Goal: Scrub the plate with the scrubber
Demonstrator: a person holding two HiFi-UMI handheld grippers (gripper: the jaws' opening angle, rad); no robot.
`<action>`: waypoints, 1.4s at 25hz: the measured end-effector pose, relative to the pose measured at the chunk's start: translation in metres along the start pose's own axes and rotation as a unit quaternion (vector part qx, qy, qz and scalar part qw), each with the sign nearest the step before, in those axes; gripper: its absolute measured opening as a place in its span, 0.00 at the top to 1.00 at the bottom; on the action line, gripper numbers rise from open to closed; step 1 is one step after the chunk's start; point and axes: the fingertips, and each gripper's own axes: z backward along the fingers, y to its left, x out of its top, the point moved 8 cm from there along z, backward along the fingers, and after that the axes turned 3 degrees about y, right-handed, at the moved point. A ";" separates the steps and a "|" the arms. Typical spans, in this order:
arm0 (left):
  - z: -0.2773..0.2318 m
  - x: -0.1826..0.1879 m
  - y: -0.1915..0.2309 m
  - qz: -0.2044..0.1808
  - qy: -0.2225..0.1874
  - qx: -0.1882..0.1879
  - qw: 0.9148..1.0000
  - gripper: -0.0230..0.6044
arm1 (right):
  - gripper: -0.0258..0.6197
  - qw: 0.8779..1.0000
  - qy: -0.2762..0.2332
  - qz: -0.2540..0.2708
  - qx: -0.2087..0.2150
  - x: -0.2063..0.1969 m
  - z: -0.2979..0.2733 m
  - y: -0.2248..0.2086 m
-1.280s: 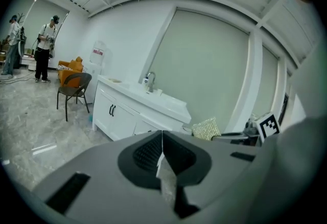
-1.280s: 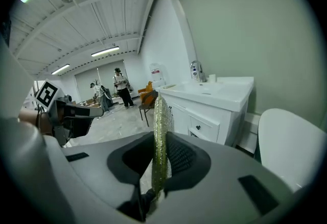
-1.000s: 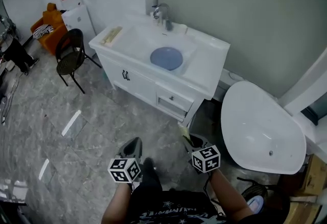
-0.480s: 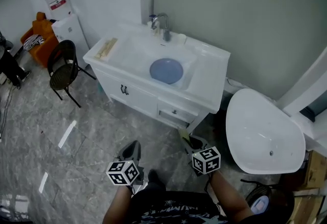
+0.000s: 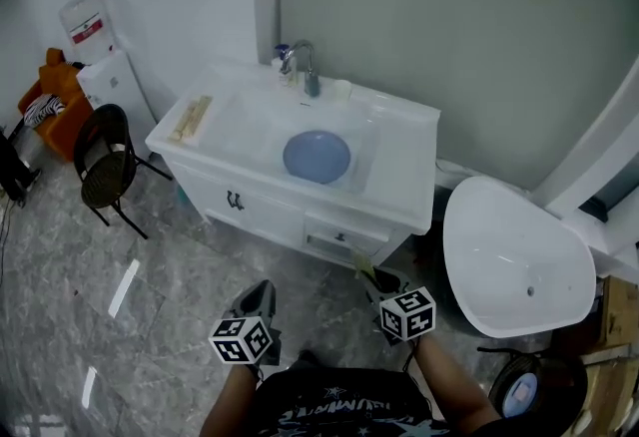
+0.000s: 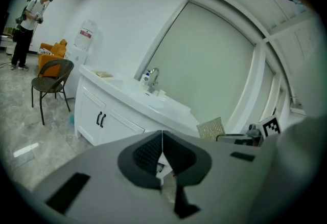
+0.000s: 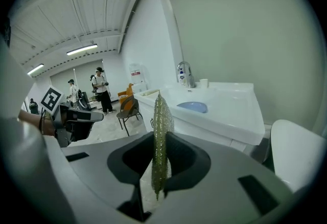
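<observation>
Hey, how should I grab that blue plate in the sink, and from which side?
Probably pinch the near rim of the blue plate, coming down from the front side. It lies flat in the sink basin, so only its edge offers a bite, and the faucet crowds the far side. Use the empty left gripper; the right gripper holds the scrubber.

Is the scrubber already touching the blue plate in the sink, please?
No, the scrubber stands clamped in the right gripper, well short of the plate lying in the sink.
</observation>
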 end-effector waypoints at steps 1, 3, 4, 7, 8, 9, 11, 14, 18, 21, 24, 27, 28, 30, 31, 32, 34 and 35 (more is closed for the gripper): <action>-0.003 0.003 0.004 -0.002 0.001 -0.003 1.000 0.93 | 0.85 1.000 -0.003 -0.001 0.001 0.003 -0.004 0.001; -0.010 0.012 0.012 -0.010 0.002 -0.007 1.000 0.93 | 0.85 1.000 -0.011 0.000 0.005 0.008 -0.012 0.002; -0.014 0.016 0.015 -0.014 0.001 -0.009 1.000 0.93 | 0.85 1.000 -0.014 0.000 0.005 0.011 -0.016 0.003; -0.021 0.029 0.026 -0.018 -0.001 -0.011 1.000 0.93 | 0.85 1.000 -0.019 -0.005 -0.002 0.018 -0.027 0.005; -0.023 0.032 0.029 -0.017 -0.001 -0.011 1.000 0.93 | 0.85 1.000 -0.020 -0.008 -0.004 0.020 -0.029 0.006; -0.025 0.034 0.031 -0.014 -0.001 -0.012 1.000 0.93 | 0.85 1.000 -0.021 -0.010 -0.005 0.023 -0.031 0.006; -0.029 0.037 0.034 -0.007 0.000 -0.015 1.000 0.93 | 0.85 1.000 -0.023 -0.015 -0.008 0.025 -0.032 0.004; -0.038 0.039 0.037 -0.004 0.006 -0.017 1.000 0.93 | 0.85 1.000 -0.018 -0.022 -0.011 0.023 -0.031 0.000; -0.052 0.049 0.037 -0.004 0.008 -0.018 1.000 0.93 | 0.85 1.000 -0.009 -0.027 -0.010 0.023 -0.035 -0.011; -0.063 0.061 0.034 -0.008 0.003 -0.019 1.000 0.93 | 0.85 1.000 -0.008 -0.027 -0.006 0.030 -0.050 -0.025; -0.074 0.074 0.035 -0.015 -0.004 -0.012 1.000 0.93 | 0.85 1.000 -0.015 -0.021 0.011 0.047 -0.072 -0.037; -0.087 0.090 0.042 -0.022 -0.010 0.006 1.000 0.93 | 0.85 0.999 -0.022 -0.014 0.030 0.066 -0.092 -0.052; -0.092 0.095 0.045 -0.022 -0.013 0.014 1.000 0.93 | 0.85 0.999 -0.024 -0.014 0.033 0.072 -0.098 -0.059; -0.102 0.107 0.049 -0.017 -0.018 0.024 0.999 0.93 | 0.85 0.999 -0.028 -0.013 0.038 0.085 -0.111 -0.072; -0.108 0.113 0.050 -0.014 -0.019 0.027 0.999 0.93 | 0.85 0.999 -0.029 -0.010 0.041 0.091 -0.118 -0.079; -0.114 0.118 0.050 -0.013 -0.020 0.030 0.999 0.93 | 0.85 0.999 -0.029 -0.008 0.046 0.097 -0.125 -0.085; -0.127 0.126 0.047 -0.013 -0.021 0.035 0.999 0.93 | 0.85 0.998 -0.028 -0.006 0.055 0.109 -0.137 -0.096; -0.133 0.130 0.045 -0.012 -0.020 0.037 0.999 0.93 | 0.85 0.998 -0.028 -0.007 0.060 0.115 -0.142 -0.101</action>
